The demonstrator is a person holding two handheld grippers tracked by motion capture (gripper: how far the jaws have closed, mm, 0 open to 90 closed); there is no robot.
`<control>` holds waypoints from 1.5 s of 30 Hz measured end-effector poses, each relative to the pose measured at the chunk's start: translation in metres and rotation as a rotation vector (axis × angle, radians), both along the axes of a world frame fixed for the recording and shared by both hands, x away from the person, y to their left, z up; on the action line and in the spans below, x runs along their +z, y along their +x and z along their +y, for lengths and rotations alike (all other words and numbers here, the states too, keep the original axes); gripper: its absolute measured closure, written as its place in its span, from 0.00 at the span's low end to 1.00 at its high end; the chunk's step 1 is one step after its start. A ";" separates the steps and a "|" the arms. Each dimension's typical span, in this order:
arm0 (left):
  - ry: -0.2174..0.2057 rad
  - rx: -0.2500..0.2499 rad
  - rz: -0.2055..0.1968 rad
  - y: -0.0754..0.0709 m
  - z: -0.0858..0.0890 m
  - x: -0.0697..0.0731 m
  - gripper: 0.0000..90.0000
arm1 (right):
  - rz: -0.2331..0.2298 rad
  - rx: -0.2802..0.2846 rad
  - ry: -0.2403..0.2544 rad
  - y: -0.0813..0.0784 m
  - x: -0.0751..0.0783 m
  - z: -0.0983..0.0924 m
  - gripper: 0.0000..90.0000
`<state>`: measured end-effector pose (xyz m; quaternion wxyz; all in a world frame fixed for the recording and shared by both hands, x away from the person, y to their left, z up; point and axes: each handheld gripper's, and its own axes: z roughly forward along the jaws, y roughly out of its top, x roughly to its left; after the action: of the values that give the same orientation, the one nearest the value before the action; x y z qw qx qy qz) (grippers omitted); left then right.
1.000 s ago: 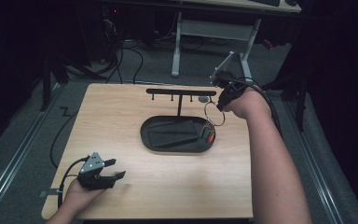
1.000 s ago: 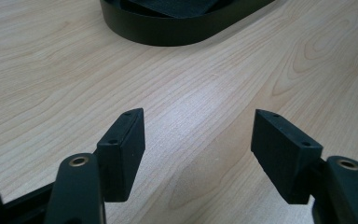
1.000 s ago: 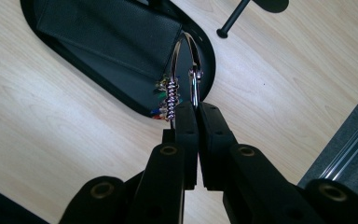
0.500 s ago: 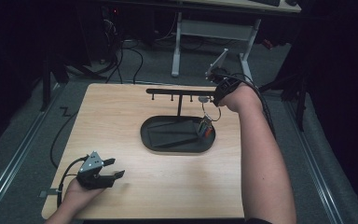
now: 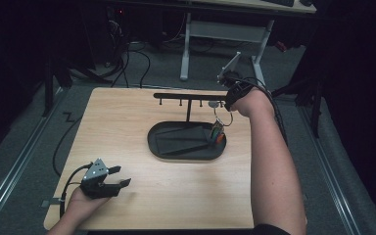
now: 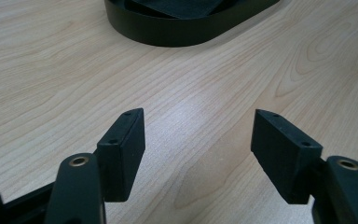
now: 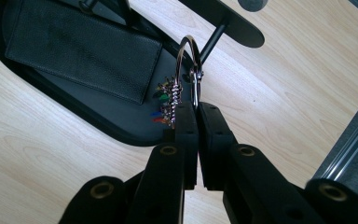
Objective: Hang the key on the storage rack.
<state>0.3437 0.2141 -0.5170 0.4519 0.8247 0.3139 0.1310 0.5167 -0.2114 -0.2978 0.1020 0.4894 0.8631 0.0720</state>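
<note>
My right gripper [image 7: 192, 109] is shut on a metal key ring [image 7: 189, 60], from which small coloured tags [image 7: 165, 105] hang on a chain. In the high view the right gripper [image 5: 223, 105] holds the key ring [image 5: 223, 117] just under the right end of a black hook rack [image 5: 191, 96]. The tags [image 5: 218, 134] dangle over the right end of a black oval tray [image 5: 156, 147]. A black wallet [image 7: 81, 46] lies flat in the tray [image 7: 121, 133]. My left gripper [image 5: 120, 176] rests open at the table's front left, and nothing is between its pads [image 6: 198, 135].
The rack stands on a thin post [image 7: 212, 39] that rises from the tray. The wooden table [image 5: 127, 112] has bare surface to the left of and in front of the tray [image 6: 182, 35]. Desk legs and cables stand on the floor behind.
My right hand has shifted a little to the left and toward the rack's right end, with the key ring in the gripper. The left gripper has not moved.
</note>
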 end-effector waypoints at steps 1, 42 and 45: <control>0.002 -0.002 0.000 0.000 0.000 0.000 0.39 | -0.005 0.004 -0.001 0.000 0.000 0.000 0.97; 0.020 -0.015 0.002 0.000 -0.003 -0.001 0.39 | -0.076 -0.015 0.012 -0.011 -0.004 0.005 0.71; 0.019 -0.017 0.003 -0.001 -0.004 0.000 0.39 | -0.082 -0.026 0.025 -0.020 -0.007 0.002 0.62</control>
<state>0.3426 0.2102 -0.5174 0.4444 0.8318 0.3065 0.1290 0.4965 -0.2090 -0.3051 0.1320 0.4986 0.8507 0.1013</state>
